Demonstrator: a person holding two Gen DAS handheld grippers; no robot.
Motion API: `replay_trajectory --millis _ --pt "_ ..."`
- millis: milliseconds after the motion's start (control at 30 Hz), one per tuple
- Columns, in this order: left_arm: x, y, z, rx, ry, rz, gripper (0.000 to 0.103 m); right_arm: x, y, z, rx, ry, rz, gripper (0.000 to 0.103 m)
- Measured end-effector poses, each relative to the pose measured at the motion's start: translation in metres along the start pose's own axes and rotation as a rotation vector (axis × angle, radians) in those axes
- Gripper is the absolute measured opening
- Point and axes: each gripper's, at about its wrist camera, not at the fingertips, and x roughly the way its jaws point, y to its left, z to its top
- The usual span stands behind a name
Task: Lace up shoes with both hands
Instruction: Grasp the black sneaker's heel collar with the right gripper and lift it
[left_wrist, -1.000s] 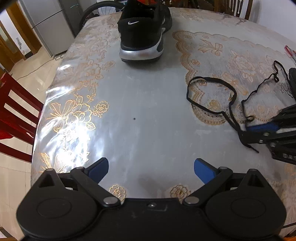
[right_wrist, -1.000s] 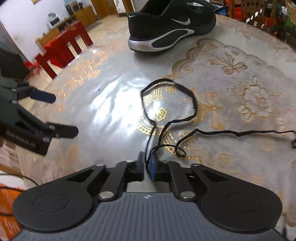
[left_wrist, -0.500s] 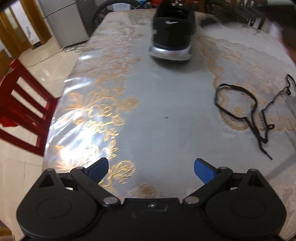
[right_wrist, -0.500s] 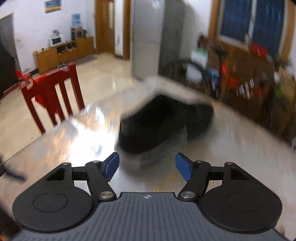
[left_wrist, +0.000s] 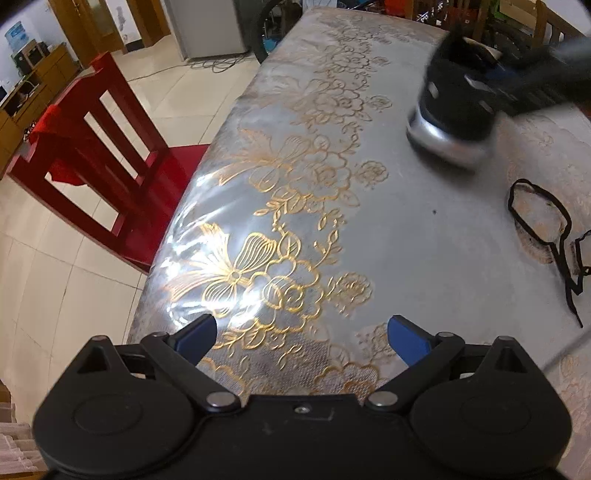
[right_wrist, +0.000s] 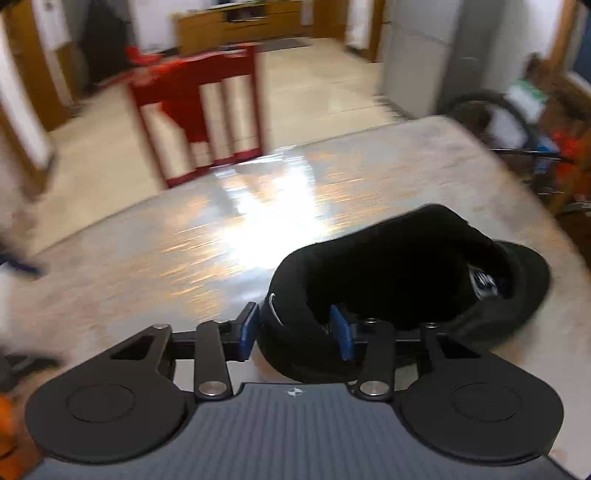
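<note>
A black sneaker (right_wrist: 406, 266) with a silver sole stands on the flowered table (left_wrist: 406, 240), its heel toward the right wrist camera. My right gripper (right_wrist: 295, 332) straddles the heel collar, one blue pad outside and the other inside the shoe opening; its jaws are closing and both pads touch the heel. In the left wrist view the sneaker (left_wrist: 454, 118) is blurred at the far right, with the right gripper (left_wrist: 535, 85) smeared over it. The black lace (left_wrist: 539, 221) lies loose on the table, right of centre. My left gripper (left_wrist: 301, 338) is open over the near left table edge, holding nothing.
A red chair (left_wrist: 99, 155) stands on the tiled floor just off the table's left edge. A bicycle wheel (right_wrist: 491, 122) and a grey fridge (right_wrist: 417, 59) are beyond the far end. The glossy tablecloth glares under the light.
My right gripper let go of the lace end, opened, swung over to the sneaker and closed in around its heel. The left gripper drifted left toward the table edge, still open.
</note>
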Motion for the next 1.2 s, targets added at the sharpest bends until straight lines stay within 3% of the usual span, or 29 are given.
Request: replay_trajectory --millis 133,200,267,567,667,700,867,933,1000,1100,1200 --pt "-0.009 0.002 -0.007 0.011 -0.016 -0.012 0.099 -0.026 0.054 -0.028 -0.074 0.003 0.112 0.037" --pt "-0.014 0.002 -0.011 0.027 -0.025 -0.022 0.099 -0.039 0.078 -0.043 -0.076 0.003 0.157 0.028" --pt "-0.019 0.001 -0.016 0.048 -0.030 -0.034 0.099 -0.054 0.101 -0.053 -0.077 -0.019 0.152 0.027" --pt "-0.030 -0.015 -0.038 0.174 -0.048 -0.056 0.099 -0.085 0.142 -0.092 0.159 -0.082 0.246 0.025" --pt "-0.031 -0.016 -0.040 0.197 -0.053 -0.054 0.099 -0.090 0.164 -0.095 0.197 -0.123 0.325 0.007" --pt "-0.031 -0.016 -0.040 0.197 -0.053 -0.056 0.099 -0.090 0.173 -0.095 0.196 -0.129 0.355 0.007" --pt "-0.031 -0.013 -0.039 0.173 -0.054 -0.055 0.099 -0.099 0.197 -0.094 0.115 -0.189 0.251 0.012" --pt "-0.035 -0.012 -0.038 0.162 -0.067 -0.061 0.099 -0.111 0.182 -0.092 0.146 -0.254 0.167 0.024" --pt "-0.041 -0.011 -0.035 0.152 -0.086 -0.078 0.099 -0.115 0.167 -0.086 0.137 -0.271 0.021 0.042" --pt "-0.053 -0.014 -0.032 0.155 -0.130 -0.115 0.099 -0.095 0.156 -0.067 -0.015 -0.199 -0.128 0.042" --pt "-0.059 -0.021 -0.031 0.193 -0.158 -0.137 0.099 -0.062 0.158 -0.052 -0.189 -0.096 -0.187 0.042"
